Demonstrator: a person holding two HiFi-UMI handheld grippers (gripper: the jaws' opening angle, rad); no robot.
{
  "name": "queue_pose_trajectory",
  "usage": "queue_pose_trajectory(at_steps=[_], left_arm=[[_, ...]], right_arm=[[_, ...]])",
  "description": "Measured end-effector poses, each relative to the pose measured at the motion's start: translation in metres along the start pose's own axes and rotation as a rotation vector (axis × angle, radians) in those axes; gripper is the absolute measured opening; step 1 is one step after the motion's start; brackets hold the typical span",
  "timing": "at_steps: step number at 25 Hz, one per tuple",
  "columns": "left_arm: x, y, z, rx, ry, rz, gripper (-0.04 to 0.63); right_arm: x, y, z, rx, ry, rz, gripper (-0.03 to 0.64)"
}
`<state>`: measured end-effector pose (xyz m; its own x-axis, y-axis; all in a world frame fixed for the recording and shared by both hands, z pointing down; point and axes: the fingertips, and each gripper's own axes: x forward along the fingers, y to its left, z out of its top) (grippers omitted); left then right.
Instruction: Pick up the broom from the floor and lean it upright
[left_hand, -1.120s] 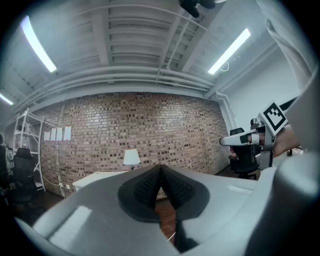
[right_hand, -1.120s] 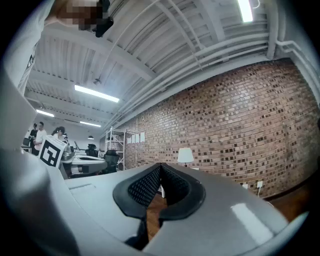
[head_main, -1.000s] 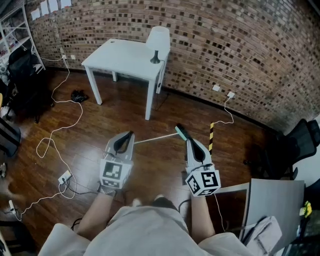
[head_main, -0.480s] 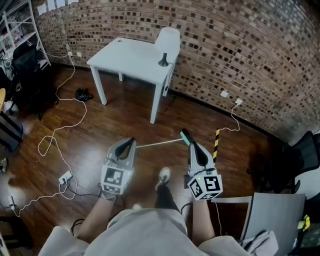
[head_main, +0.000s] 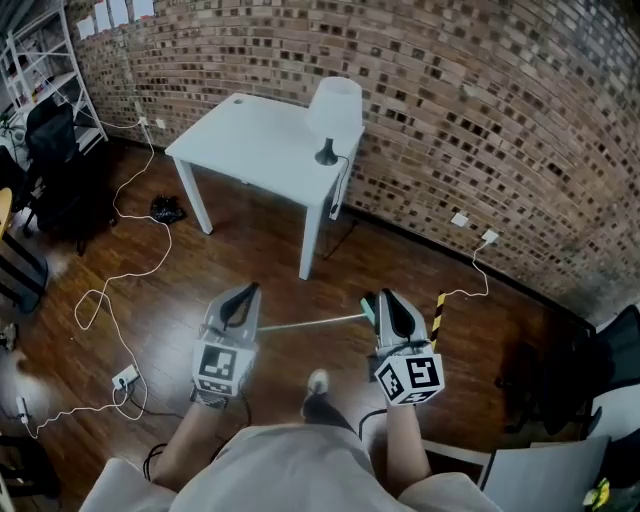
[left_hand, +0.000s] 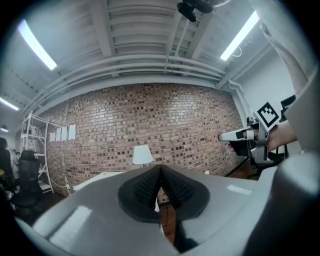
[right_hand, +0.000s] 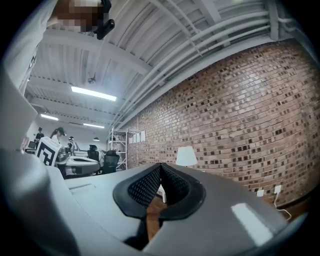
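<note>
The broom lies flat on the dark wood floor in the head view. Its thin pale handle (head_main: 310, 322) runs left to right and ends in a teal piece (head_main: 368, 306) beside the right gripper. Both grippers are held level, well above the floor, pointing at the brick wall. My left gripper (head_main: 251, 289) is over the handle's left end. Its pads (left_hand: 150, 184) meet with nothing between them. My right gripper (head_main: 386, 296) is over the teal end, its pads (right_hand: 147, 185) closed and empty. The left gripper view shows the right gripper (left_hand: 239, 135) out to its right.
A white table (head_main: 250, 140) with a white lamp (head_main: 333, 110) stands against the brick wall ahead. White cables (head_main: 130, 290) and a power strip (head_main: 125, 378) lie on the floor at left. A yellow-black striped bar (head_main: 437, 308) lies right of the broom. Chairs and a shelf (head_main: 45, 130) stand far left.
The person has stepped forward toward the wall, and both grippers have moved with them. The broom handle now sits lower in the head view, level with the gripper tips. Both grippers stay shut.
</note>
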<state>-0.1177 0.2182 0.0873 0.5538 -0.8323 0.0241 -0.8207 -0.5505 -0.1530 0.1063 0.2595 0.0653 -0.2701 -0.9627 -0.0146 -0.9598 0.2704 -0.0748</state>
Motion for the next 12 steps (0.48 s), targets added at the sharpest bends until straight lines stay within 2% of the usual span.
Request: queue_pose_trajectory(at_steps=[2, 5, 12], left_arm=[[0.032, 0.001, 0.001, 0.024, 0.016, 0.024, 0.002], [0.075, 0.005, -0.001, 0.016, 0.029, 0.047, 0.002], [0.144, 0.006, 0.004, 0.004, 0.010, 0.081, 0.002]], right_arm=[[0.022, -0.027, 0.002, -0.022, 0.013, 0.009, 0.014], [0.053, -0.061, 0.008, -0.045, 0.016, 0.036, 0.014], [0.105, -0.119, 0.012, -0.011, 0.008, 0.074, 0.014]])
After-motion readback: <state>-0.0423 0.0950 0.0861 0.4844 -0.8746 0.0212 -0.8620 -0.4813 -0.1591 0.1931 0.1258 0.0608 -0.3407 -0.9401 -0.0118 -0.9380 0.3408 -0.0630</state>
